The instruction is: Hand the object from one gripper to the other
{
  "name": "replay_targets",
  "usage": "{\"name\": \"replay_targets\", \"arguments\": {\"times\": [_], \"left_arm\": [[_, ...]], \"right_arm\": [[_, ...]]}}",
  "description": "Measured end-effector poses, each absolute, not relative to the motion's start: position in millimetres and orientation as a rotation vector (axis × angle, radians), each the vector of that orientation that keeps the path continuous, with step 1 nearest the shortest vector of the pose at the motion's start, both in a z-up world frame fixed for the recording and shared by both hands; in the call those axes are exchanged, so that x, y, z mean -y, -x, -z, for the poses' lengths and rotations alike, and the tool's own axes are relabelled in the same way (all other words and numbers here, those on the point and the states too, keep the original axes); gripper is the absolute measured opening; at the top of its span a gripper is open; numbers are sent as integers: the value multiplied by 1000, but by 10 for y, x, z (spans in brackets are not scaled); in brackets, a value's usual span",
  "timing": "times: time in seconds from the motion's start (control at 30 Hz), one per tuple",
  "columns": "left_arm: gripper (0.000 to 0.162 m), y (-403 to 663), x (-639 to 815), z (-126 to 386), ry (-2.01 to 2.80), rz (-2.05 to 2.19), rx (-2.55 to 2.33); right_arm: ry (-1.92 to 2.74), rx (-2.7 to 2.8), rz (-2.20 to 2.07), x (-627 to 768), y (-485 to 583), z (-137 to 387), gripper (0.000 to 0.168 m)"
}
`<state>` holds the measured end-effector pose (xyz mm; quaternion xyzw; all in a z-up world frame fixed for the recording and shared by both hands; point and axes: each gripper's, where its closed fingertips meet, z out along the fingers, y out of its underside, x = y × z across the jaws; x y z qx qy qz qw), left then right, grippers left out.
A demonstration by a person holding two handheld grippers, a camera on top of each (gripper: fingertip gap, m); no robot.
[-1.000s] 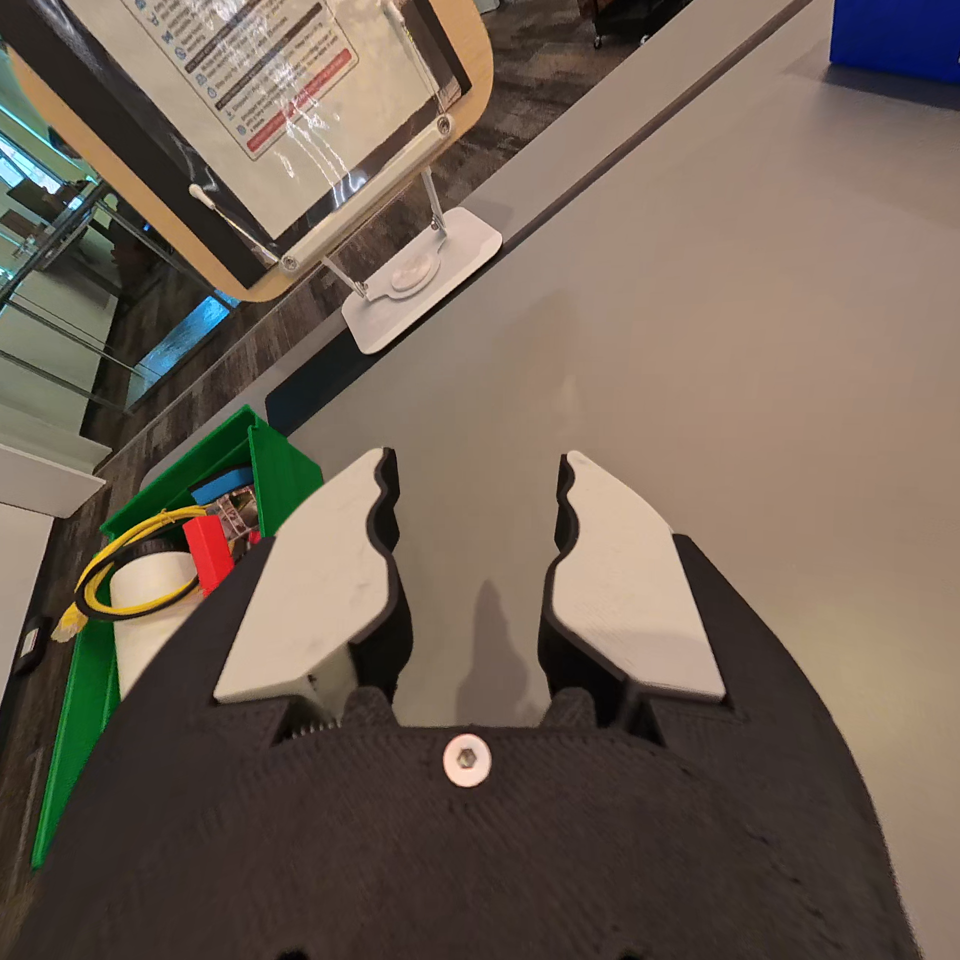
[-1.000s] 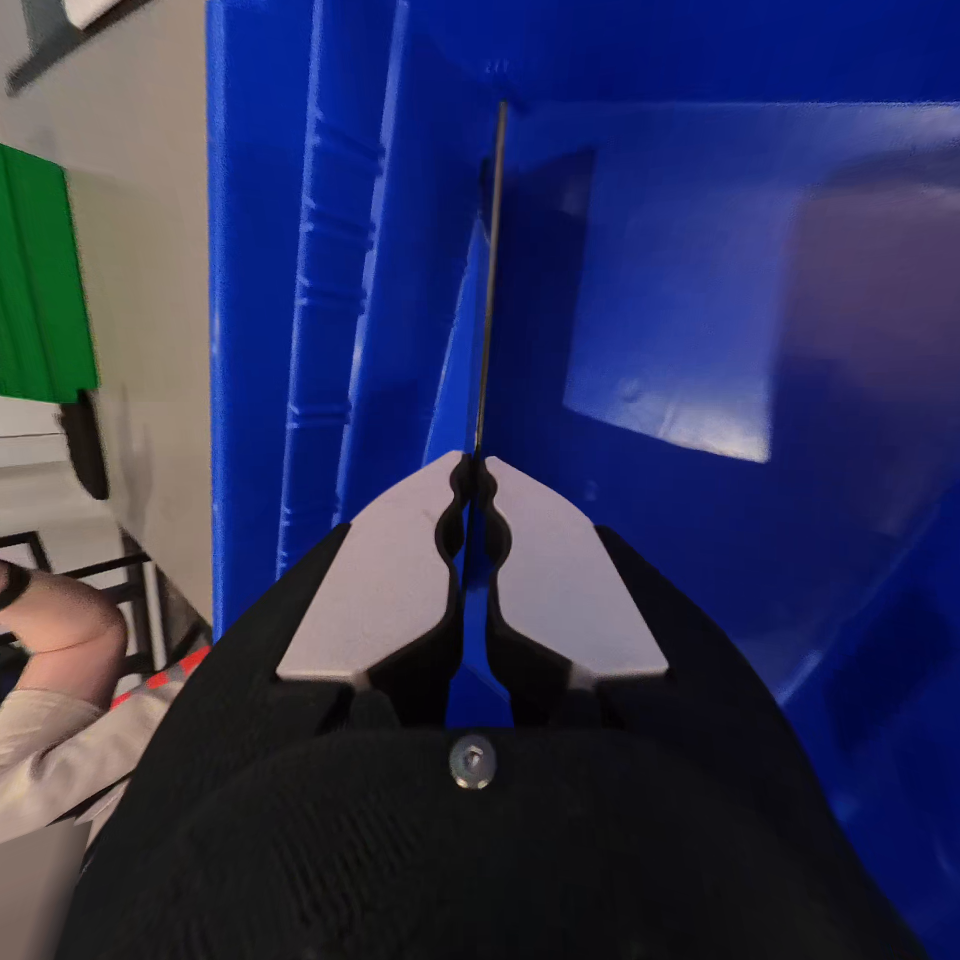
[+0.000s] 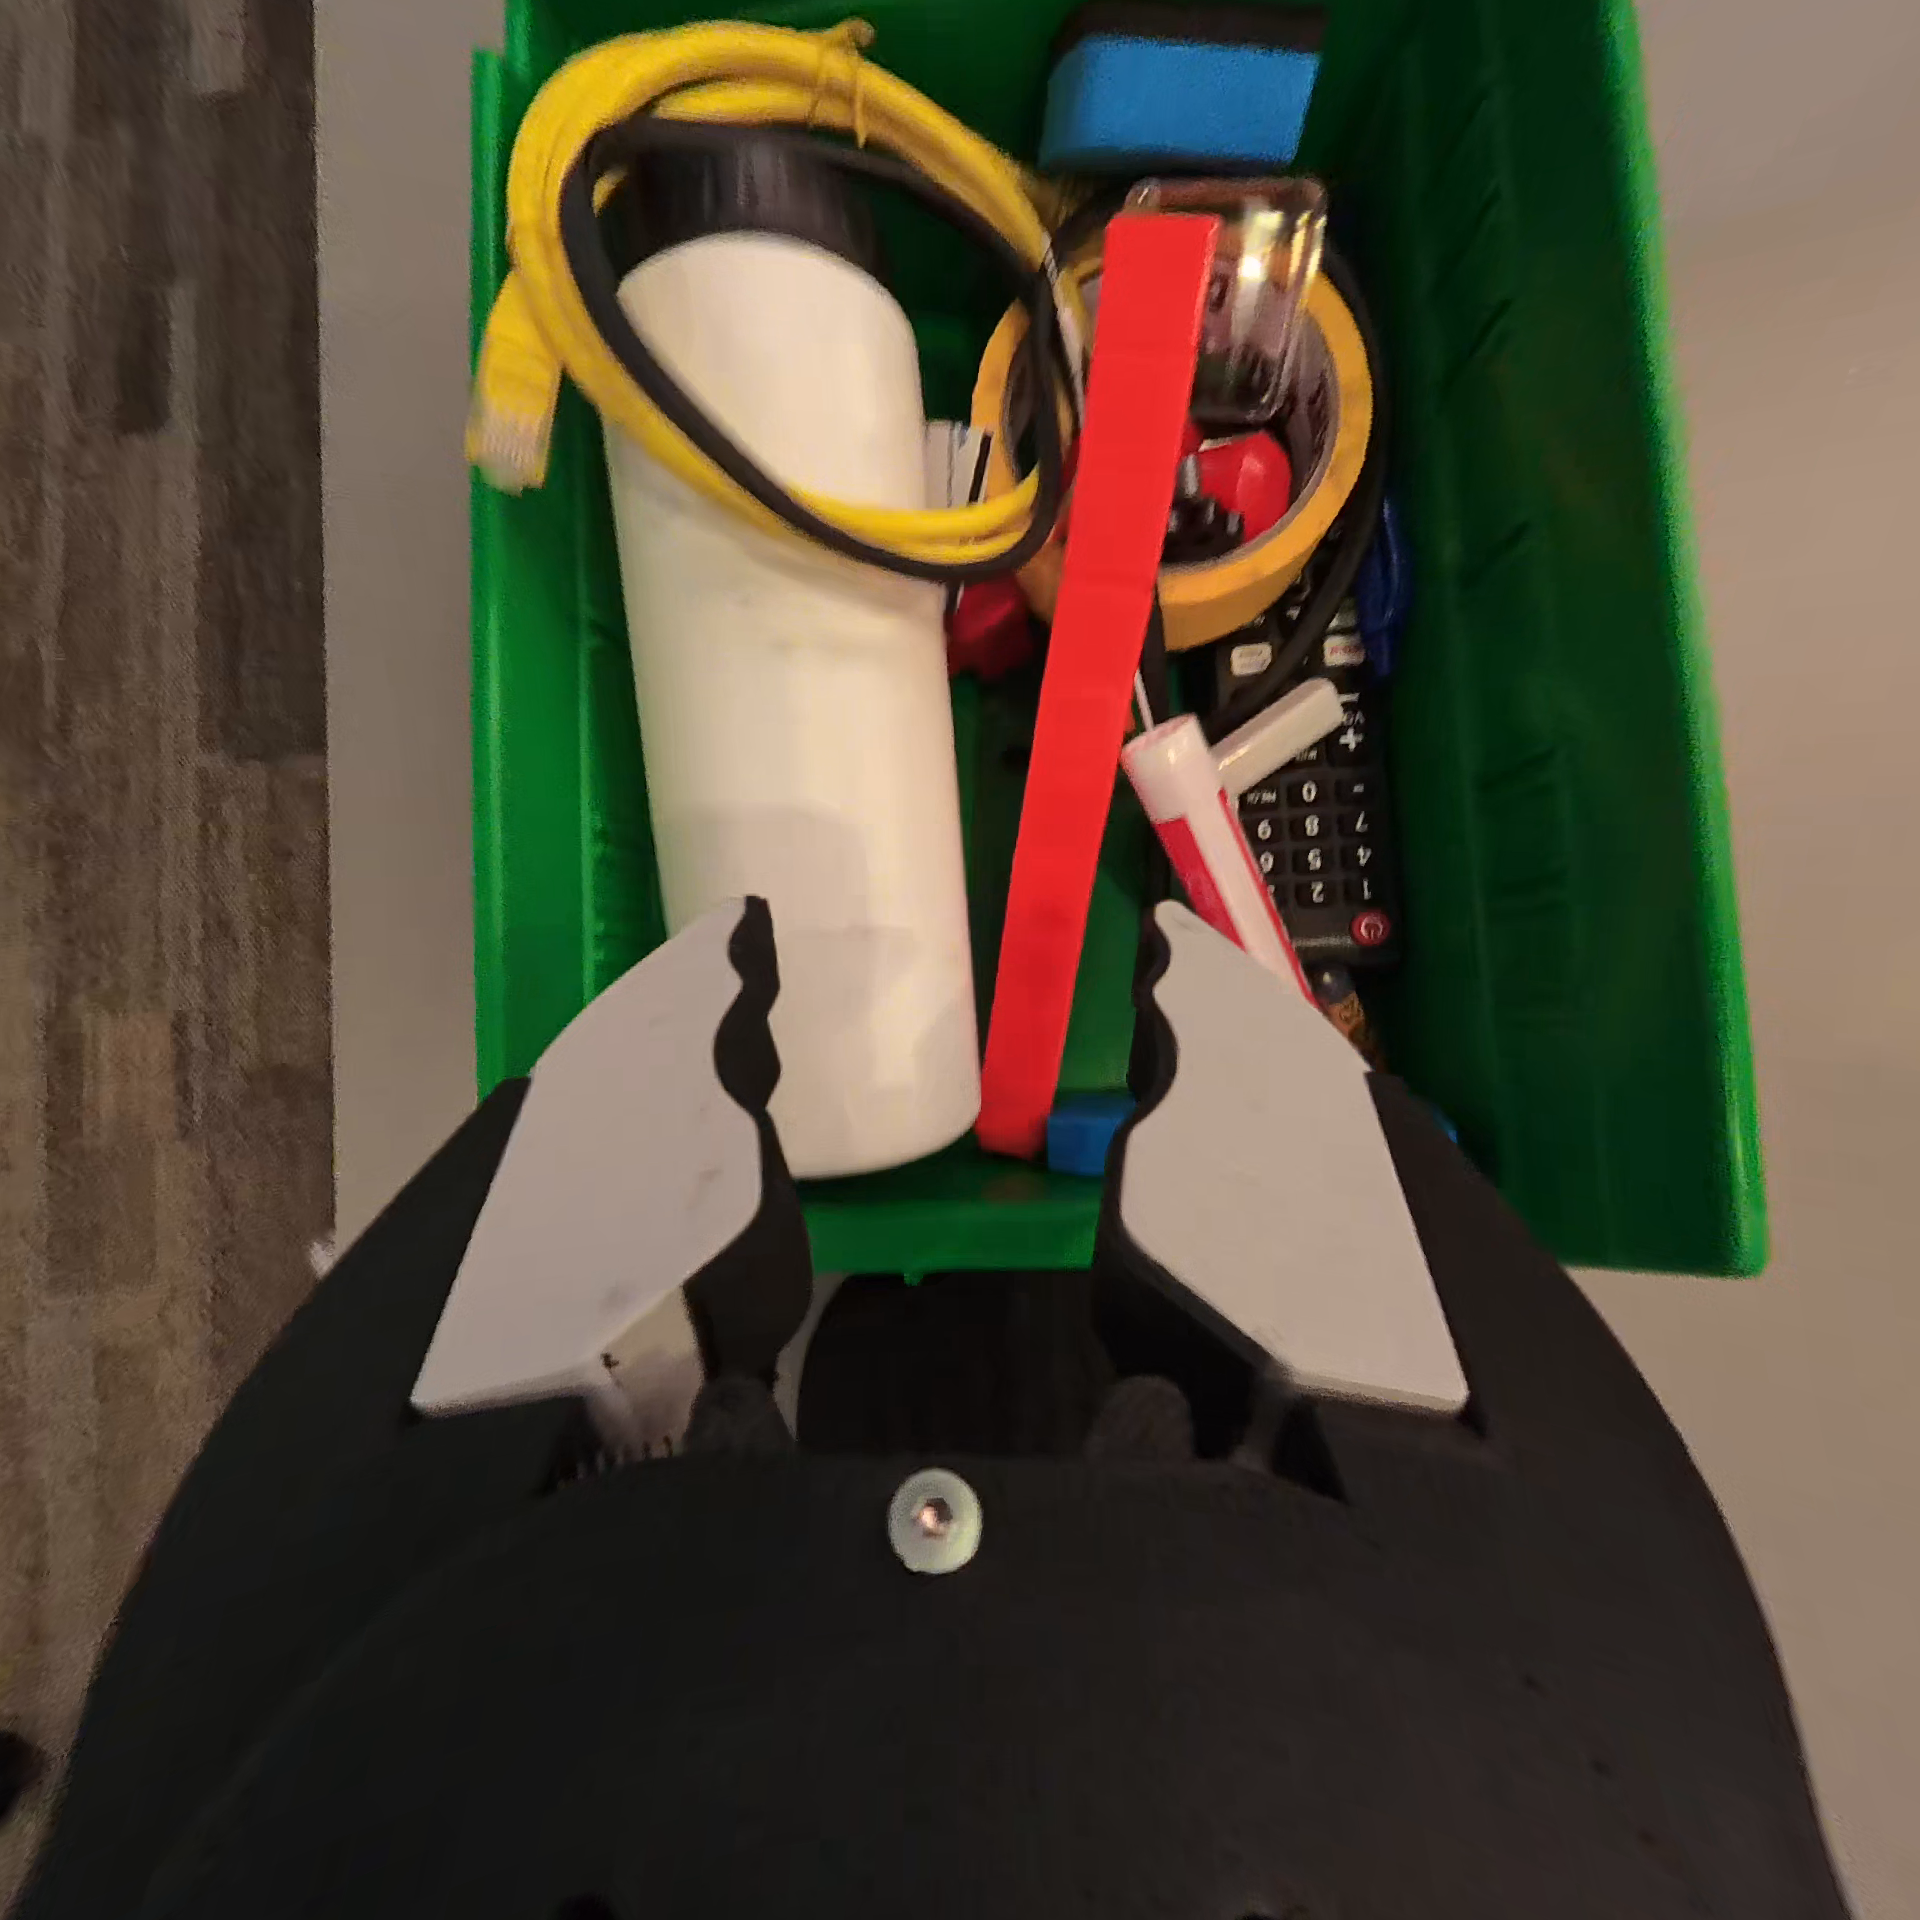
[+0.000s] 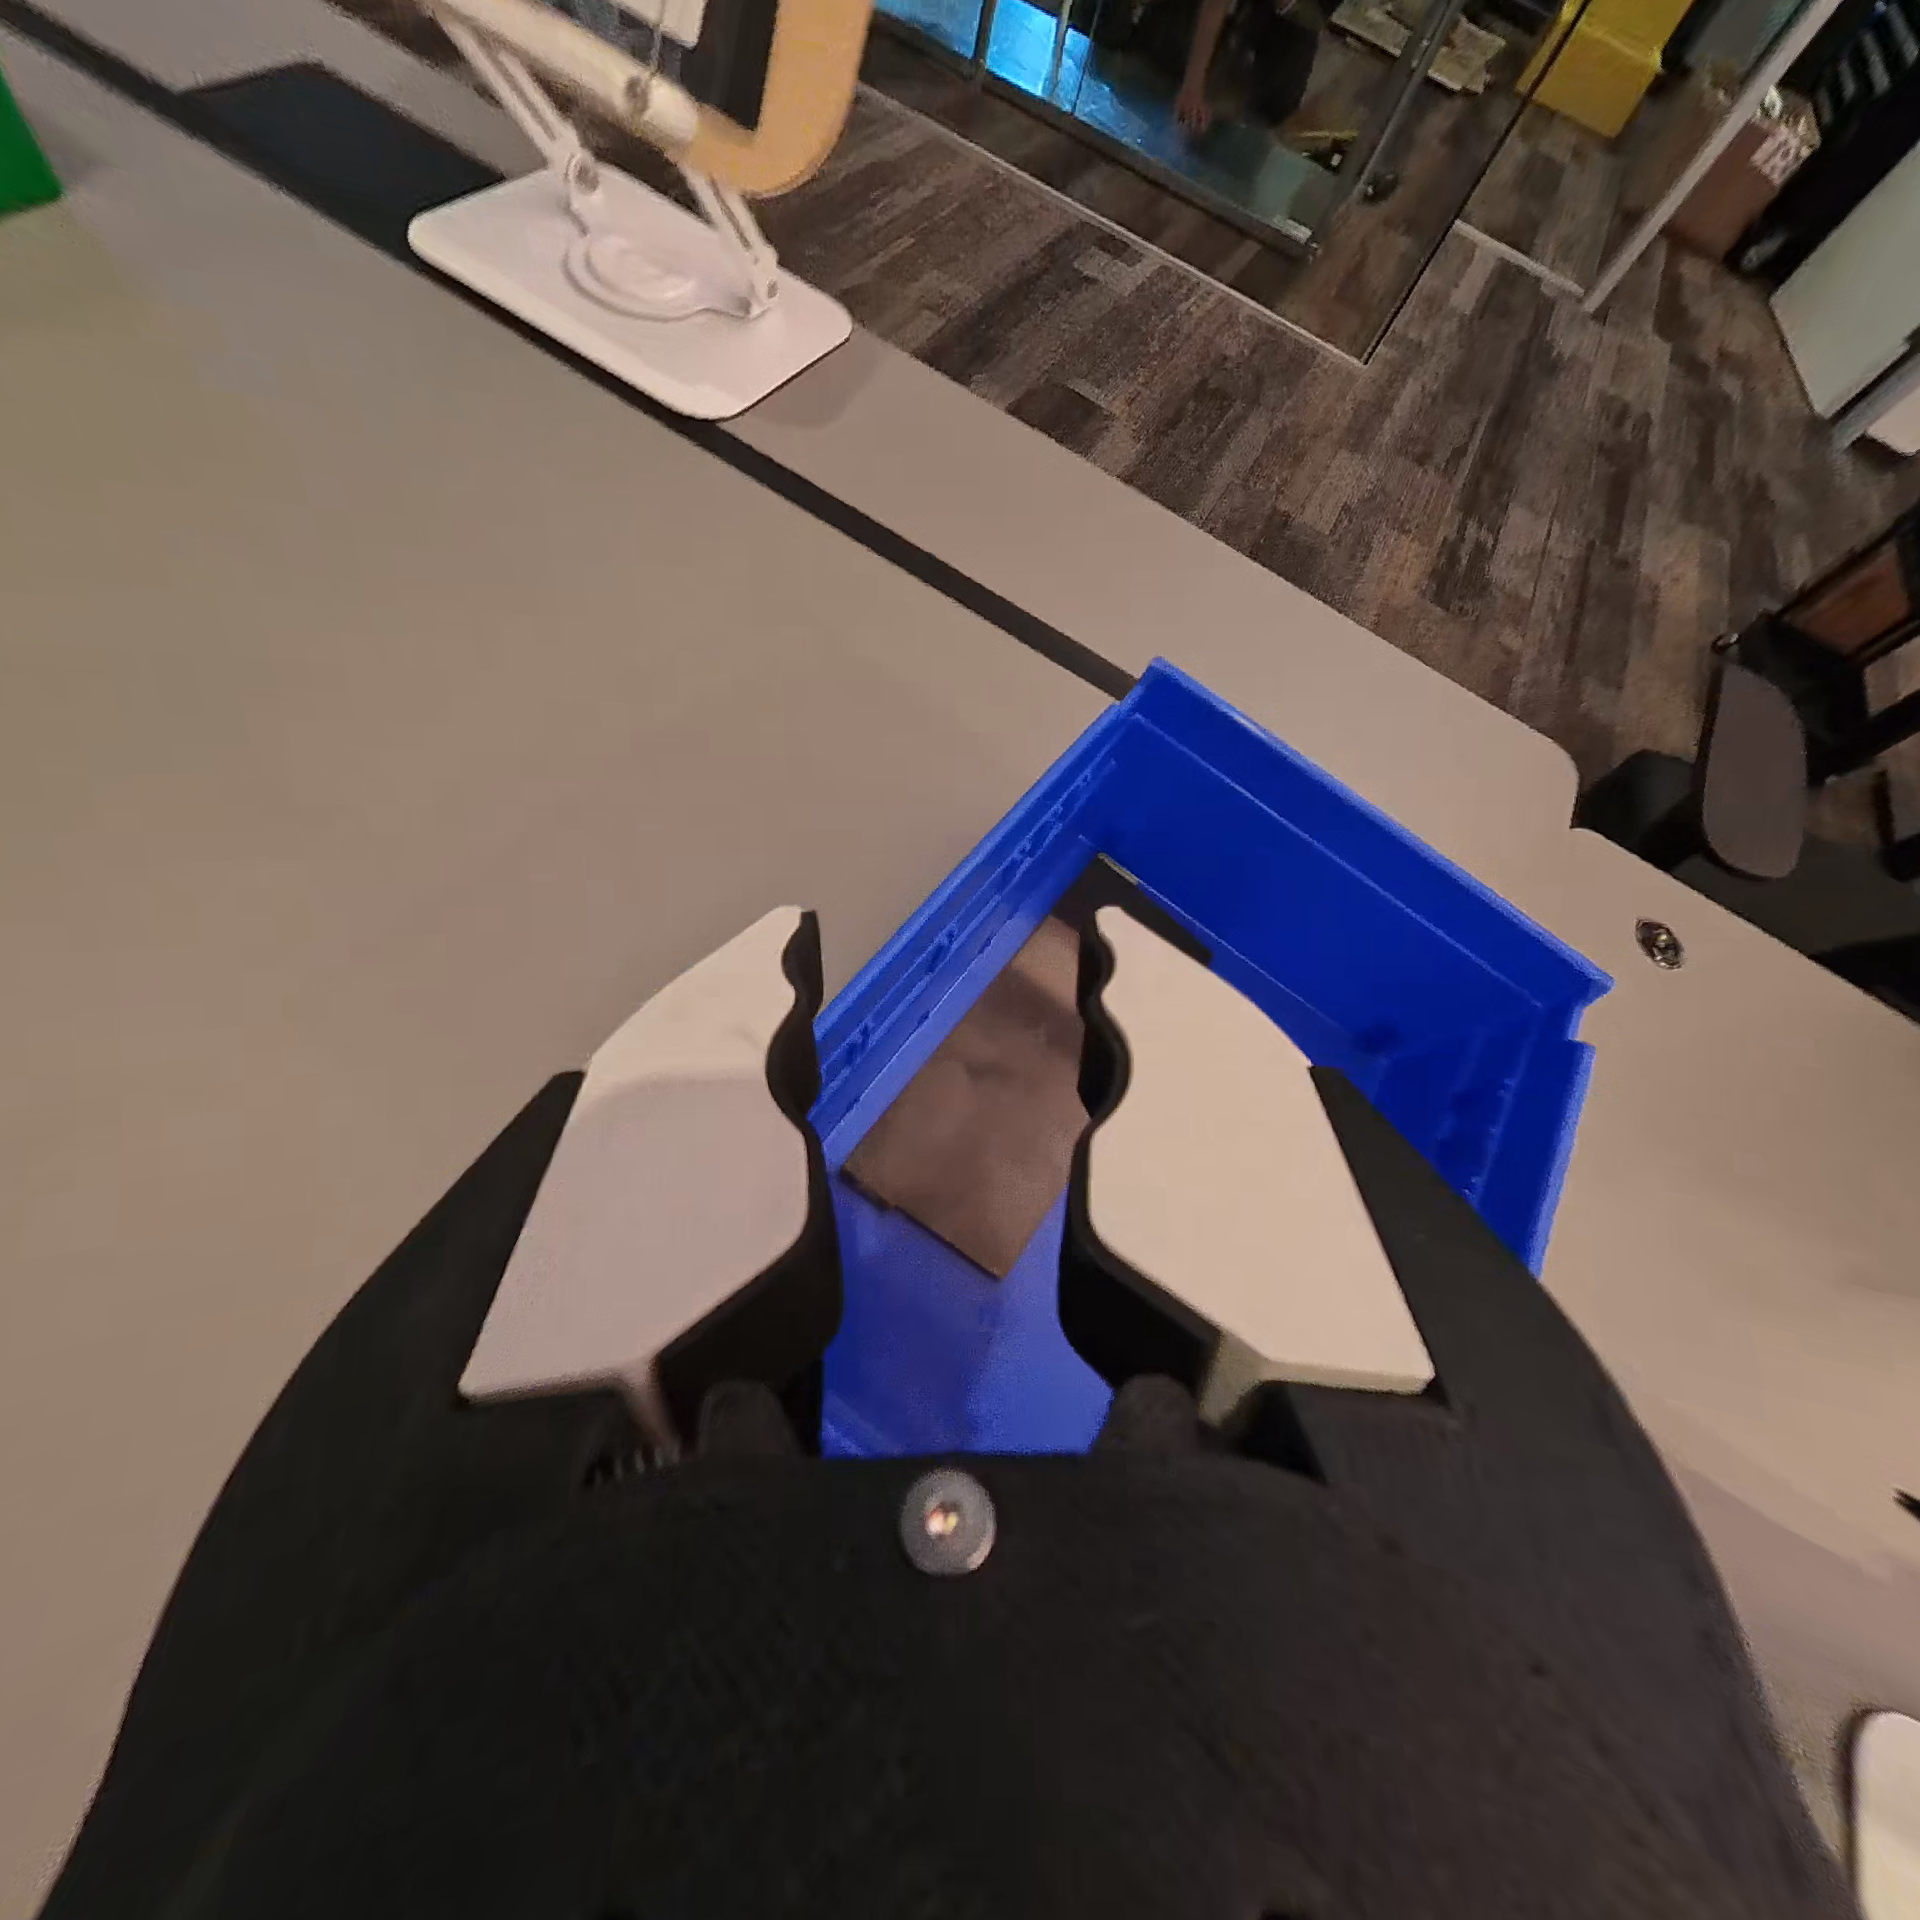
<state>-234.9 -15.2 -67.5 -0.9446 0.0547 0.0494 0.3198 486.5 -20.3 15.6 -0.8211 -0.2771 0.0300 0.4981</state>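
Two grippers show, each with its jaws spread wide and nothing between them. From the left wrist view, the left gripper (image 3: 956,925) hovers over the near end of a green bin (image 3: 1538,727) on a grey table (image 3: 395,520). At 9 o'clock in the bin lies a white cylinder (image 3: 800,675) with a black cap (image 3: 748,187) at its 12 o'clock end. A yellow cable (image 3: 727,94), coiled together with a black cable (image 3: 665,384), loops over the cylinder's upper part. Just to the right, a long red bar (image 3: 1091,644) leans from 6 toward 12 o'clock, its low end between the fingertips. At 12 o'clock sits a blue sponge-like block (image 3: 1174,104). A roll of yellow tape (image 3: 1309,540) rests at about 1 o'clock, with a clear plastic piece (image 3: 1268,270) above it. A black remote (image 3: 1320,831) and a red and white tube (image 3: 1216,842) lie at 3 o'clock.

From the right wrist view, the right gripper (image 4: 951,920) hangs above a blue bin (image 4: 1382,935) on the same table (image 4: 416,675). A thin dark sheet (image 4: 997,1101), the object handed over, lies inside the bin against its left wall, seen between the fingers and apart from them. A white stand base (image 4: 634,291) sits at 11 o'clock.
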Motion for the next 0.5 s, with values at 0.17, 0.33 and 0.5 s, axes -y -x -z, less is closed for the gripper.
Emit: {"name": "replay_targets", "arguments": {"times": [0.17, 0.33, 0.5], "left_arm": [[58, 2125, -106, 765, 2453, -229, -374], [52, 2107, -293, 942, 2526, -384, -574], [48, 1997, -444, 1017, 2608, -245, -540]], "right_arm": [[1970, 744, -13, 477, -4765, -132, 48], [1956, 744, -60, 709, -4701, -134, 47], [1962, 737, -30, 904, -4770, -100, 46]]}}
